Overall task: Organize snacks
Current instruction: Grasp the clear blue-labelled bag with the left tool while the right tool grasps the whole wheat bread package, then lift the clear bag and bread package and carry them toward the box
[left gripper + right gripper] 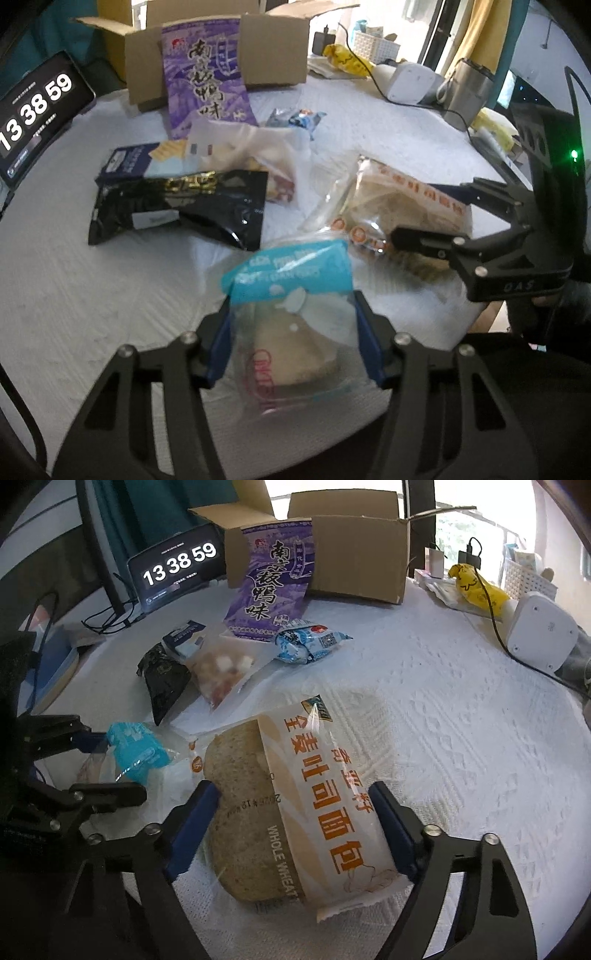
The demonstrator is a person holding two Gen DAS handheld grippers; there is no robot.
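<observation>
My left gripper (pixel 293 334) is shut on a clear snack bag with a teal top (pixel 295 332); the same bag shows in the right wrist view (pixel 135 755). My right gripper (pixel 291 823) is shut on a whole wheat bread pack (pixel 295 805), which also shows in the left wrist view (pixel 399 210). A black pouch (pixel 177 210), a navy cracker box (pixel 133 158), a clear bag of mixed candy (pixel 221 672), a blue-white packet (pixel 310 640) and a purple bag (pixel 275 590) lie on the white cloth. The purple bag leans against an open cardboard box (pixel 354 554).
A tablet clock (pixel 177 565) stands at the back left. A white device (pixel 539 631) with a black cable, a yellow bag (pixel 476 585), a white basket (pixel 524 579) and a steel bottle (pixel 469 92) line the right side of the table.
</observation>
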